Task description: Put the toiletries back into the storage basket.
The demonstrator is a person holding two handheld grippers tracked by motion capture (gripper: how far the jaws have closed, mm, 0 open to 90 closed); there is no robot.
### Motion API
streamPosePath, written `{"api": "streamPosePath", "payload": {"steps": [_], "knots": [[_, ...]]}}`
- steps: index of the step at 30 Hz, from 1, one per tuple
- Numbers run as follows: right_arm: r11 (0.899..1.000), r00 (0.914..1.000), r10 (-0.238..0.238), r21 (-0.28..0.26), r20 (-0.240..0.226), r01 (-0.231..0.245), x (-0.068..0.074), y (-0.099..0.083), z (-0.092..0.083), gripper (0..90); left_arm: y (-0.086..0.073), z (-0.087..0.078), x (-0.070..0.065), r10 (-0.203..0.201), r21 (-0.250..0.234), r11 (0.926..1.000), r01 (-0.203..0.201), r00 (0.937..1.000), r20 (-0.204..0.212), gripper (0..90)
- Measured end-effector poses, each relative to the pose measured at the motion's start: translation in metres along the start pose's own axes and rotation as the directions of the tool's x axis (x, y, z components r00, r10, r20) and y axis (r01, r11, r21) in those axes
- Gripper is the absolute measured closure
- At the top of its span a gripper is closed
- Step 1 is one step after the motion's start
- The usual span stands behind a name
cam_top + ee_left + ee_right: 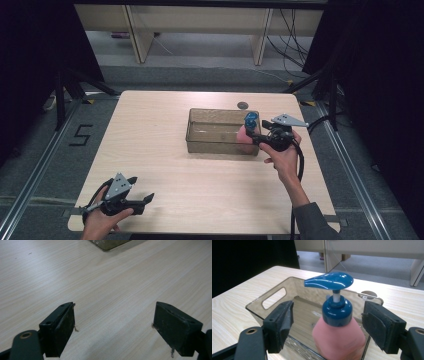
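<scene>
Right gripper view: pump bottle standing at the near end of the clear bin, my jaws apart on either side of it.

Taking the bin (220, 131) as my landmark and going near to far: my left gripper (131, 196) sits well short of it at the table's (150, 150) near corner, jaws wide apart on nothing, resting low over the bare wood. At the bin's right end my right gripper (328, 327) flanks the pink soap bottle (338, 340), pads clear of its shoulders, not clamped. The bottle stands upright inside the bin against that end wall, blue pump head (329, 281) above the rim. I judge it moderately heavy if full, smooth plastic, likely slippery, slightly yielding. I would grip the body just under the collar, never the pump spout. Beyond the bin lies a dark round table port (243, 105).
</scene>
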State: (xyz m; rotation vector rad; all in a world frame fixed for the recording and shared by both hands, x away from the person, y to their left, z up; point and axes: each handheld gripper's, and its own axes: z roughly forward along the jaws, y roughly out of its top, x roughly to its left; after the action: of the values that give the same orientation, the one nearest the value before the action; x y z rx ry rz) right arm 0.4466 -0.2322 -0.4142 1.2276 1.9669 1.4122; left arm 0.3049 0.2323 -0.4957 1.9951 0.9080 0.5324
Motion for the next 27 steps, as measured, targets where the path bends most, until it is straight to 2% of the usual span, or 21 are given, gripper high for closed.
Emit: {"api": "streamPosePath", "payload": {"steps": [1,4,5,9,11,13,14,15,16,19,21,23,24,26,27], "knots": [[1.000,0.9997,-0.026,-0.005,0.002,0.026,-0.002,0.000,0.000,26.0,0.000,0.000,0.000,-0.004,-0.002,1.0000,0.004,1.0000,-0.001,17.2],[0.999,0.9994,-0.034,0.010,0.002,0.034,-0.001,-0.001,-0.002,26.0,0.000,0.000,0.000,0.002,0.002,1.0000,-0.002,1.0000,0.000,17.1],[1.000,1.0000,-0.006,0.000,-0.006,0.006,0.001,-0.002,-0.002,26.0,0.000,0.000,0.000,0.001,0.000,1.0000,-0.001,1.0000,0.000,17.2],[1.000,0.9997,-0.023,-0.010,-0.008,0.023,0.001,-0.002,-0.004,26.0,0.000,0.000,-0.001,-0.005,-0.005,1.0000,0.005,1.0000,0.001,17.2],[1.000,1.0000,-0.006,-0.008,-0.008,0.006,0.003,-0.003,-0.005,26.0,0.000,0.000,0.000,-0.004,0.000,1.0000,0.004,1.0000,-0.001,17.2],[1.000,0.9996,-0.025,-0.008,-0.012,0.025,0.002,-0.003,-0.006,26.0,0.000,0.000,0.000,-0.002,-0.002,1.0000,0.002,1.0000,-0.002,17.1],[0.999,0.9989,-0.048,-0.007,0.004,0.048,0.002,-0.002,-0.008,26.0,0.000,0.000,0.000,0.005,-0.004,1.0000,-0.005,1.0000,0.000,17.2],[1.000,0.9995,-0.026,-0.016,-0.018,0.025,0.003,-0.003,-0.007,26.1,0.000,0.000,0.000,0.004,0.000,1.0000,-0.004,1.0000,0.001,17.2],[1.000,0.9998,-0.011,-0.011,-0.018,0.011,0.005,-0.003,-0.008,26.0,0.000,0.000,0.000,0.001,0.001,1.0000,-0.001,1.0000,0.000,17.2],[1.000,0.9995,-0.029,-0.001,-0.015,0.029,0.005,-0.004,-0.010,26.0,0.000,0.000,0.000,0.004,0.000,1.0000,-0.004,1.0000,-0.001,17.2],[0.999,0.9990,-0.042,-0.014,-0.015,0.042,0.005,-0.005,-0.009,26.0,0.000,0.000,0.000,0.002,0.002,1.0000,-0.002,1.0000,0.001,17.2],[0.999,0.9990,-0.036,-0.015,-0.025,0.036,0.007,-0.005,-0.010,26.0,0.000,0.000,0.000,-0.004,-0.001,1.0000,0.004,1.0000,-0.002,17.2],[1.000,0.9996,-0.009,-0.008,-0.028,0.009,0.010,-0.006,-0.011,26.0,0.000,0.000,0.000,0.004,-0.002,1.0000,-0.004,1.0000,0.000,17.2],[0.999,0.9987,-0.046,-0.014,-0.024,0.046,0.008,-0.006,-0.011,26.0,0.000,0.000,-0.001,-0.005,-0.004,1.0000,0.005,1.0000,0.000,17.2],[1.000,0.9989,-0.026,-0.010,-0.040,0.025,0.010,-0.006,-0.011,26.0,0.000,0.000,-0.001,-0.007,-0.005,1.0000,0.007,1.0000,0.000,17.2]]}}
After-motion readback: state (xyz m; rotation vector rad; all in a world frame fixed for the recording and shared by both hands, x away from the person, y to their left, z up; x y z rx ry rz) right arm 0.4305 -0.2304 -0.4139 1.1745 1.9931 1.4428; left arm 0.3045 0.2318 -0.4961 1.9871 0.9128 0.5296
